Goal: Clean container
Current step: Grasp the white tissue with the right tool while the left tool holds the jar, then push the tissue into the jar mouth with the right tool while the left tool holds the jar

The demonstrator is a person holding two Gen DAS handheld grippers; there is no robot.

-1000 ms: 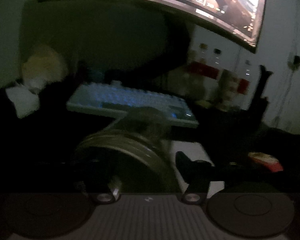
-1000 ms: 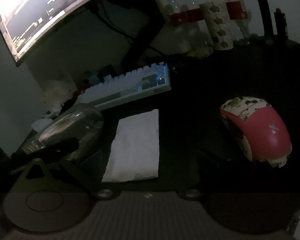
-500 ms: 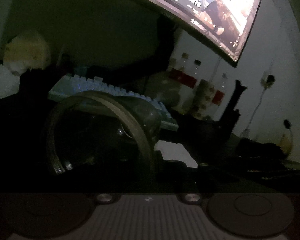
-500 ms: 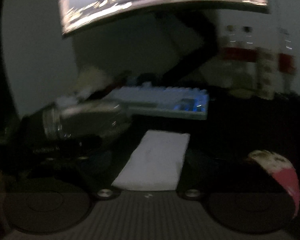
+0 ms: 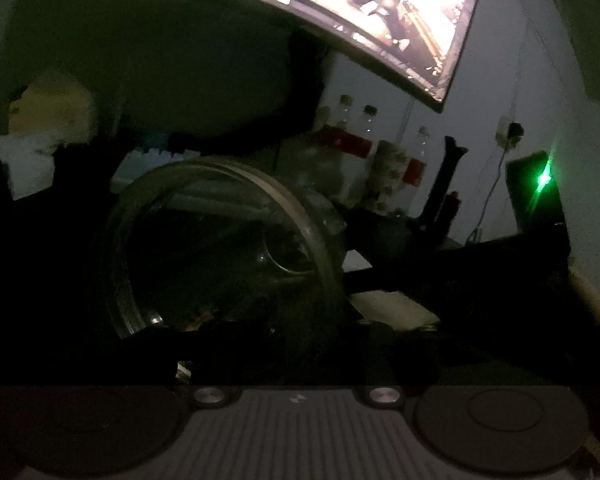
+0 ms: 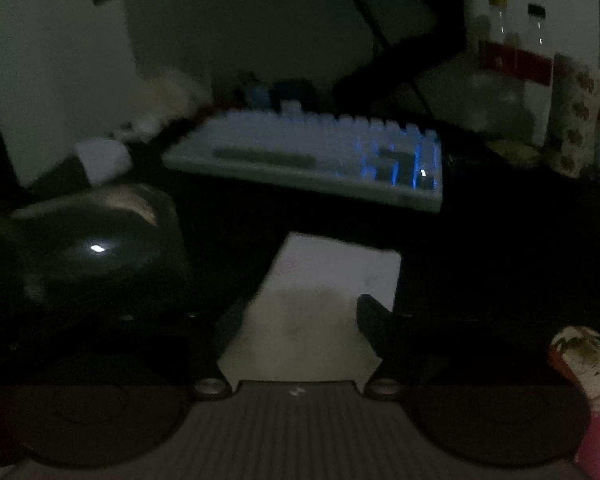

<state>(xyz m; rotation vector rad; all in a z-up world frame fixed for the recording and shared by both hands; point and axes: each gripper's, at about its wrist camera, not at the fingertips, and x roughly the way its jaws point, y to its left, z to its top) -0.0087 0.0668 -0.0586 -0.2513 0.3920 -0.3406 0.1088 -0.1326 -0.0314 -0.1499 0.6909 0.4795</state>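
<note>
While the room lies almost dark, the glass jar [image 5: 220, 248] sits tipped toward the left camera, its open mouth facing it, right in front of the left tongs [image 5: 296, 344]. Their jaws are opening; both fingers are lost in shadow beneath the jar's rim, so I cannot tell if they press on it. From the right camera the jar [image 6: 88, 252] shows as a dark rounded shape at the left, with one bright glint on its side.

Right tongs [image 6: 300, 312] hang over a white cloth [image 6: 332, 272] lying flat on the counter [image 6: 500, 240]. Their jaws are opening, one finger on each side of the cloth's near end, pads not closed on it.

Behind the cloth: a pale keyboard [image 6: 312, 160] with blue backlight. Bottles with red labels [image 6: 516, 56] stand at the back right. Red-and-white computer mouse [image 6: 584, 364] near the right edge. Curved monitor [image 5: 380, 12] glows overhead.
</note>
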